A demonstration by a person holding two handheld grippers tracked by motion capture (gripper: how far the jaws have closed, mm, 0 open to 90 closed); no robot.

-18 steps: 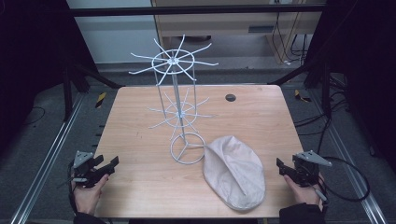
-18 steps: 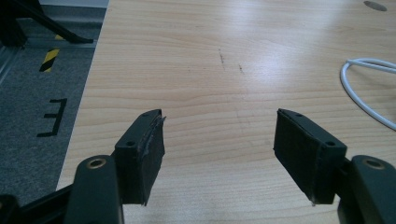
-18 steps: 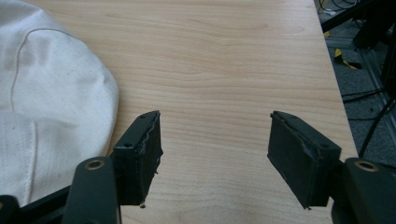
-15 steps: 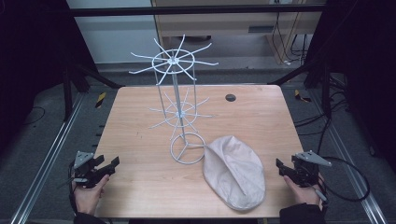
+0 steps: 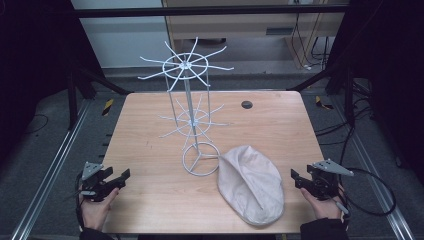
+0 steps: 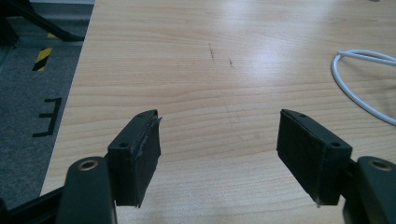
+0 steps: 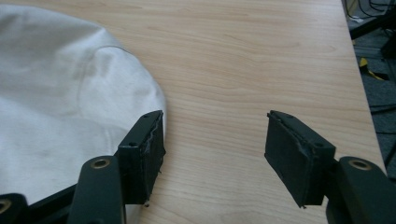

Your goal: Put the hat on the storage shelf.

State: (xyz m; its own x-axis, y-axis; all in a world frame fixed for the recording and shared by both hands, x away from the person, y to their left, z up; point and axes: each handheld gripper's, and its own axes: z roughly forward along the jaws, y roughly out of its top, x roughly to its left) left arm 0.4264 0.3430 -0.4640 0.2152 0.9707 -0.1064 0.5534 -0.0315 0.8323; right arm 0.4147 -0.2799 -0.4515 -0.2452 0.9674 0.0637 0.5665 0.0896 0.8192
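Wooden worktop (image 5: pixel 150 130) with white wire rack (image 5: pixel 192 120) mid-table, pale cap (image 5: pixel 251 182) just right of its base, left gripper (image 5: pixel 119 180) and right gripper (image 5: pixel 296 178) both spread, empty, at the near corners.

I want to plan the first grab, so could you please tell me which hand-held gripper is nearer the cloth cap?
The right hand-held gripper: it sits just beside the pale cloth cap, while the left hand-held gripper is across the table, beyond the wire rack's ring base.

The small dark spot (image 5: pixel 246 104) on the table (image 5: pixel 150 120) is unidentifiable.
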